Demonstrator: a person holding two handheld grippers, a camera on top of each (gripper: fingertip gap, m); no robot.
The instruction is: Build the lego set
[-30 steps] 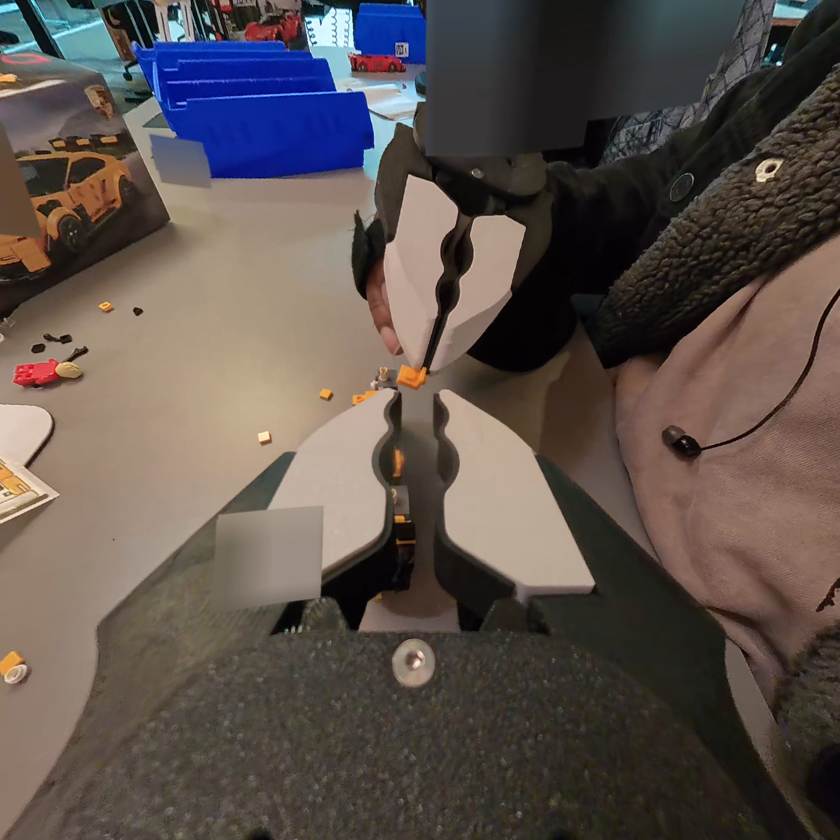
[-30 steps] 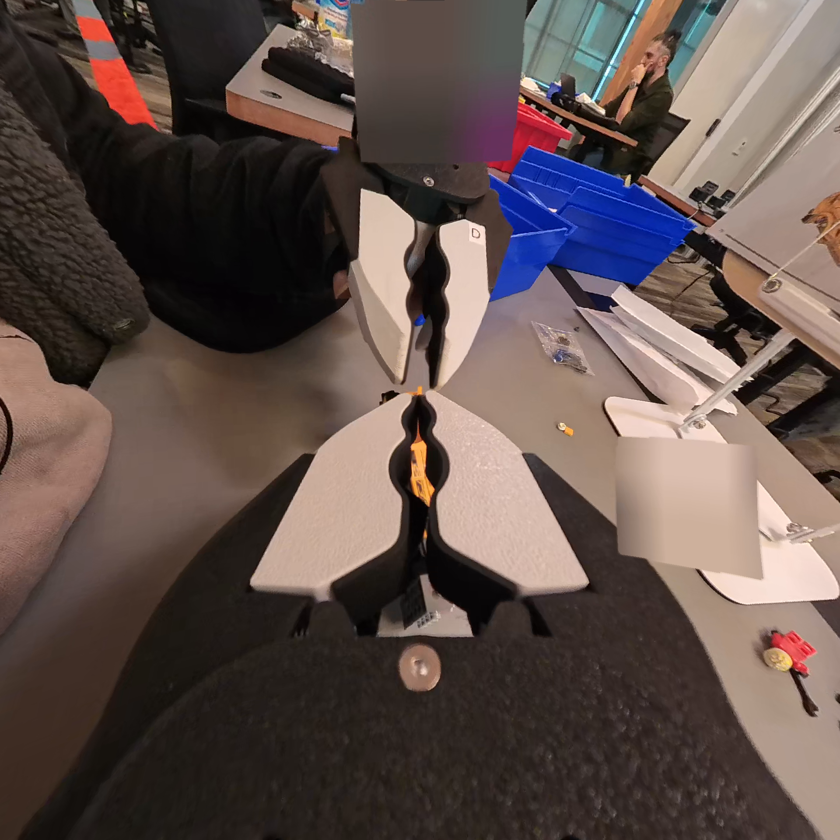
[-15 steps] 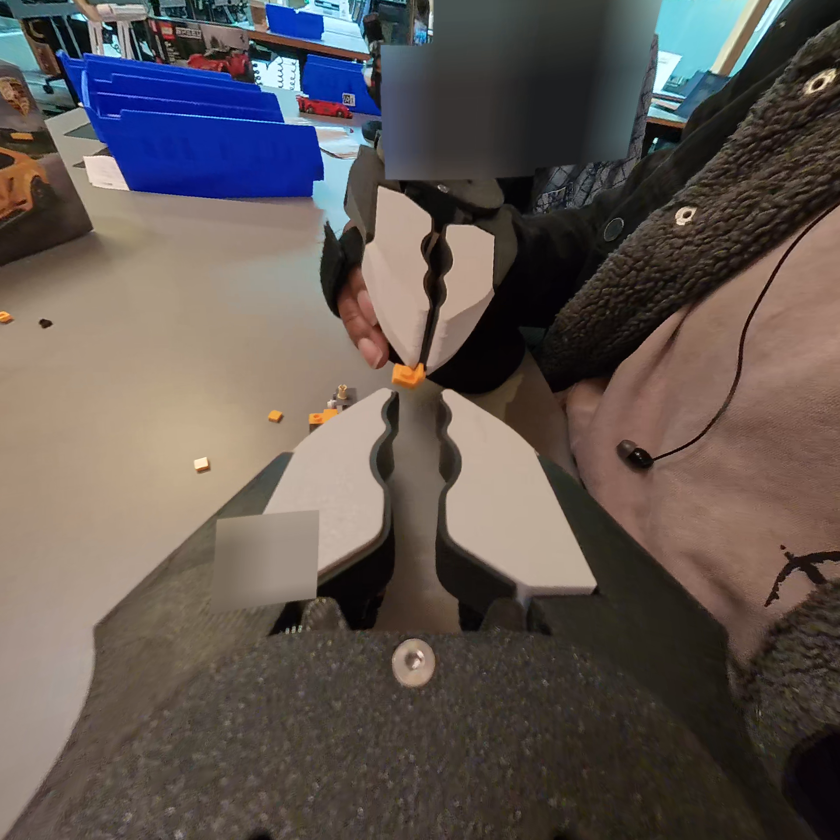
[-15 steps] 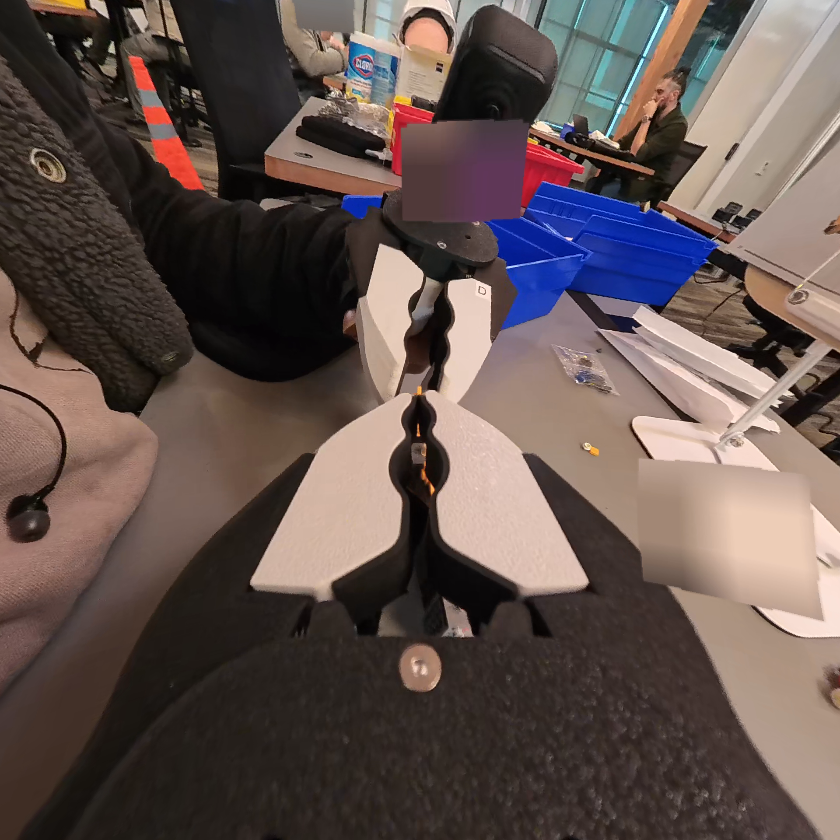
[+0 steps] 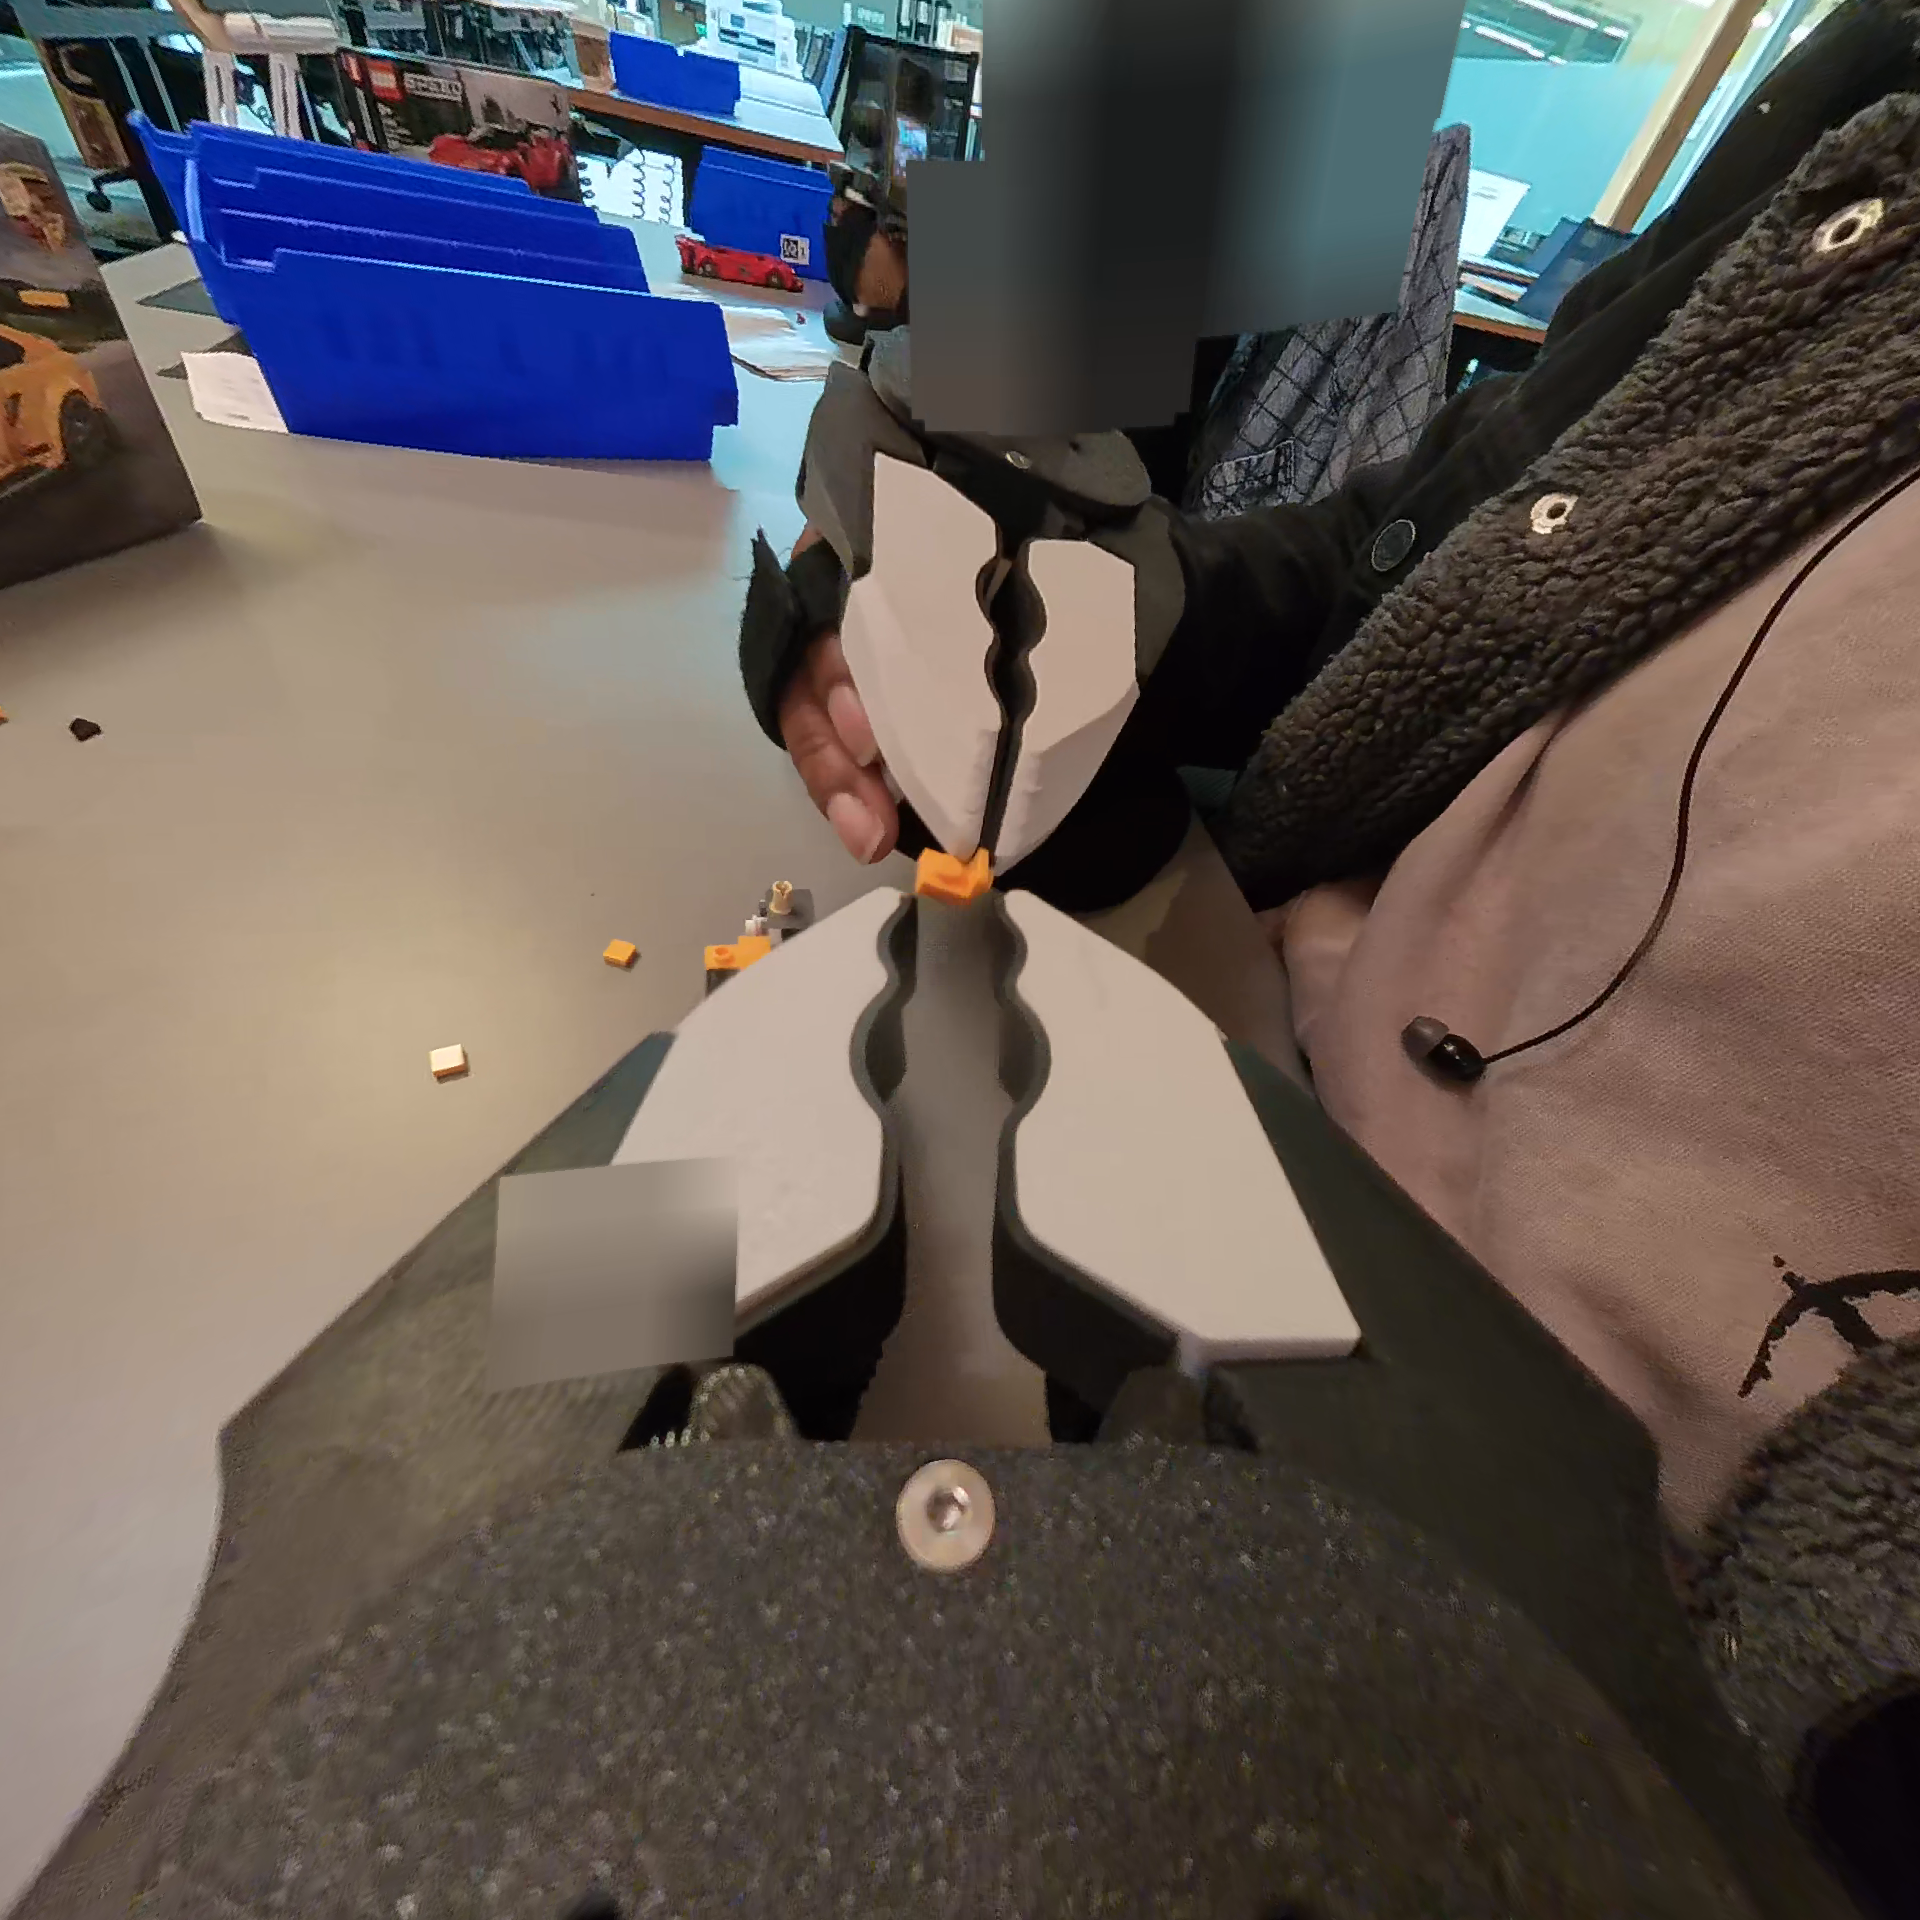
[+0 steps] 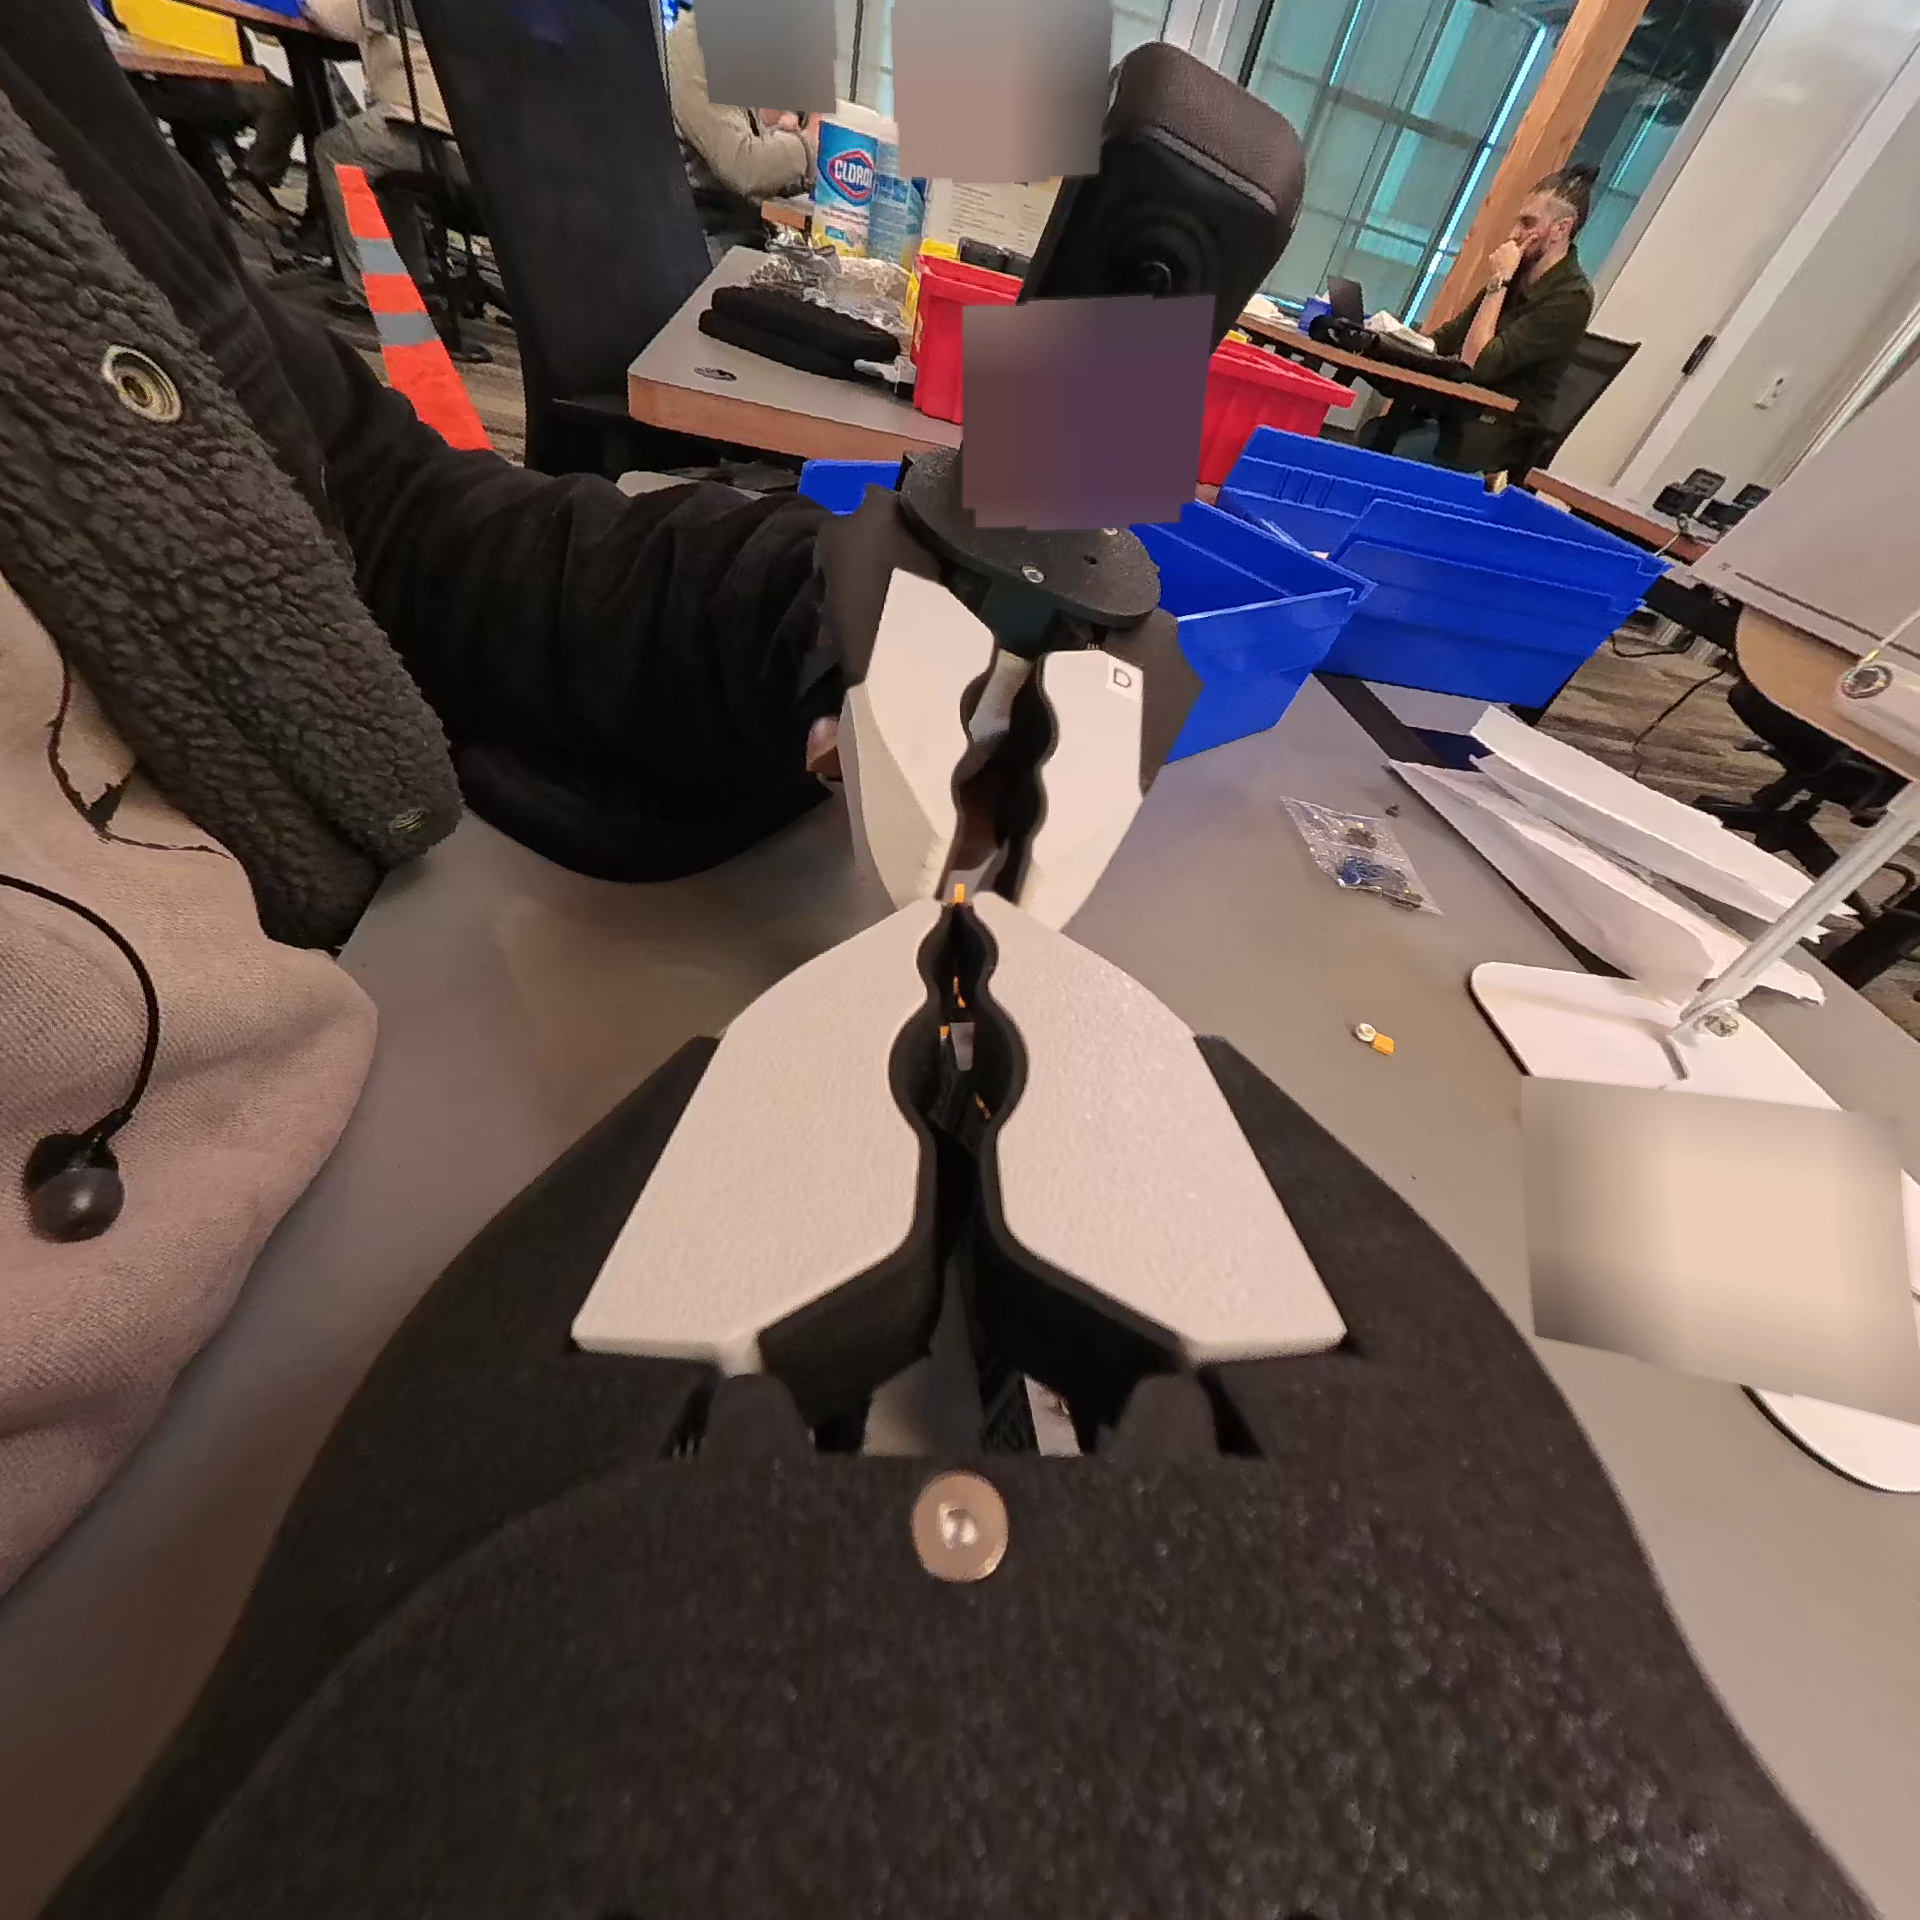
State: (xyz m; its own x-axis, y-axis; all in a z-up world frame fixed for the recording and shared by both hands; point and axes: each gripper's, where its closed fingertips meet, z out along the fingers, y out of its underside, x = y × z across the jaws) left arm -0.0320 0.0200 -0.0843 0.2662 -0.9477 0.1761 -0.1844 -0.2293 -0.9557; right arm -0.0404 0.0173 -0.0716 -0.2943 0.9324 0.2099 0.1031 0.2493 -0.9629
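My right gripper [image 6: 954, 909] is shut on a small orange brick [image 6: 957, 891], pinched at the very fingertips. The left wrist view shows it [image 5: 987, 847] from the front, with the orange brick [image 5: 951, 875] sticking out below its tips. My left gripper [image 5: 956, 902] is open, tip to tip with the right one. The brick sits just ahead of its parted fingertips, and neither pad presses on it. The right wrist view shows the left gripper [image 6: 982, 883] with its fingers apart. Both are held above the grey table [image 5: 364, 727].
A small orange and grey brick assembly [image 5: 758, 935], an orange tile [image 5: 620, 953] and a white tile [image 5: 449, 1061] lie on the table. Blue bins [image 5: 468, 312] and a car box [image 5: 52, 395] stand behind. A parts bag [image 6: 1356, 852] and a white lamp base [image 6: 1621, 1029] are to the right. Only a small space, under 4 cm, lies between the two pairs of fingers. The orange tile [image 5: 620, 953] lies around 15 cm away from my left fingertips.
Both grippers have risen from the table and tilted up; the small assembly is no longer between my left fingers. My right gripper has stayed shut on the orange brick throughout.
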